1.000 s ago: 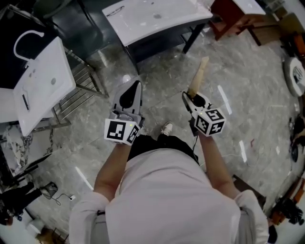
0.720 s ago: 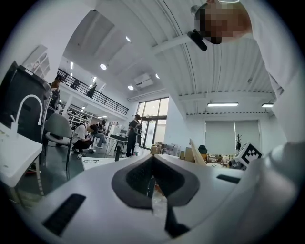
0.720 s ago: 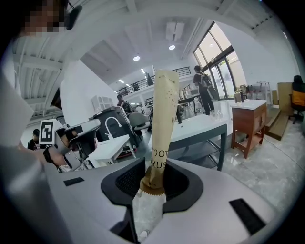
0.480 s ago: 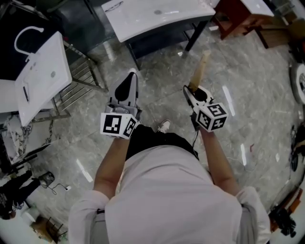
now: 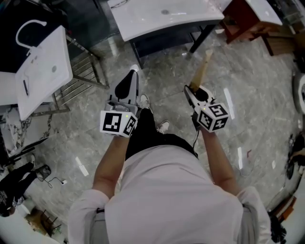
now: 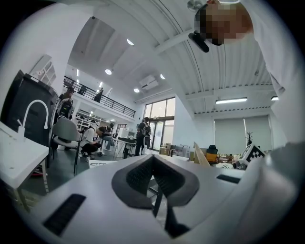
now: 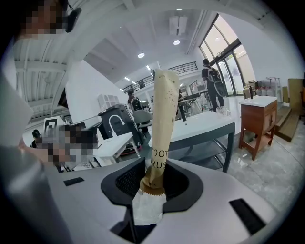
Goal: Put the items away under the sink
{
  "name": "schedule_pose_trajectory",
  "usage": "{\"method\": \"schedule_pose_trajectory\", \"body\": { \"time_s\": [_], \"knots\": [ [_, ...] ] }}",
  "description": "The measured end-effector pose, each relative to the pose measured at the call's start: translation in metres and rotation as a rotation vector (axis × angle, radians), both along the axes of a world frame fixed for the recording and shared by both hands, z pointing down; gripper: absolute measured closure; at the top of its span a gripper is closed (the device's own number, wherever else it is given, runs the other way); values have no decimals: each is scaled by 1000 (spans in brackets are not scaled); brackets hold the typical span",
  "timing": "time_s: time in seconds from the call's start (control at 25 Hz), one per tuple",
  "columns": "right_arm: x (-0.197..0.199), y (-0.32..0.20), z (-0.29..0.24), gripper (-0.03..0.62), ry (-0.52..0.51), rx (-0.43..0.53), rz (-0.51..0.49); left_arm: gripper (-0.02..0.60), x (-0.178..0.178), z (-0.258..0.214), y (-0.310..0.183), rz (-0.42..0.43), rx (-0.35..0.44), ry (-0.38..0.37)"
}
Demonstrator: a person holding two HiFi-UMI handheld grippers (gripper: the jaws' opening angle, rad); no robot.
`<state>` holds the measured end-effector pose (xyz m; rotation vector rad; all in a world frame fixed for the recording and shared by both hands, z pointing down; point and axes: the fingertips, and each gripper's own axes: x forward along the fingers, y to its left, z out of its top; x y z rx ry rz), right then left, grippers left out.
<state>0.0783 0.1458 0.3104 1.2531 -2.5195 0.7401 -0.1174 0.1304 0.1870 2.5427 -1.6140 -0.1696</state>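
Observation:
My right gripper (image 5: pixel 192 91) (image 7: pixel 152 177) is shut on the lower end of a long tan paper toothbrush packet (image 5: pixel 202 69) (image 7: pixel 162 124), which sticks out past the fingertips toward the white sink top (image 5: pixel 167 14) (image 7: pixel 205 125). That sink rests on a dark frame with an open space beneath it and lies ahead of both grippers. The left gripper (image 5: pixel 133 75) (image 6: pixel 153 161) is level, its jaws closed together with nothing between them. Both are held out in front of the person's body, about side by side.
A second white sink with a curved faucet (image 5: pixel 43 71) stands on a metal rack at the left. A reddish wooden cabinet (image 5: pixel 248 19) (image 7: pixel 257 121) stands to the right of the sink. The grey marble floor (image 5: pixel 257 86) spreads around. People stand and sit in the background (image 6: pixel 143 136).
The person has stepped toward the sink, one shoe now showing beside the left gripper. Both grippers moved forward with the body. The packet stays gripped.

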Motion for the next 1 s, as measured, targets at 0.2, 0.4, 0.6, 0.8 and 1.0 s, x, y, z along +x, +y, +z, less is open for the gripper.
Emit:
{"method": "schedule_pose_trajectory", "body": {
  "time_s": [0.2,0.4,0.6,0.8,1.0],
  "knots": [
    [-2,-33,2,473,17,1,26,580,-2,13,-38,32,-15,21],
    [-10,-75,2,473,30,-13,38,580,-13,10,-94,45,-4,26],
    [-25,-118,2,473,15,-24,69,580,-26,17,-142,60,-23,34],
    [-39,-154,5,473,21,-34,82,580,-31,26,-182,91,-42,46],
    [-44,-183,4,473,32,-36,113,579,-35,31,-209,125,-59,60]
  ]
}}
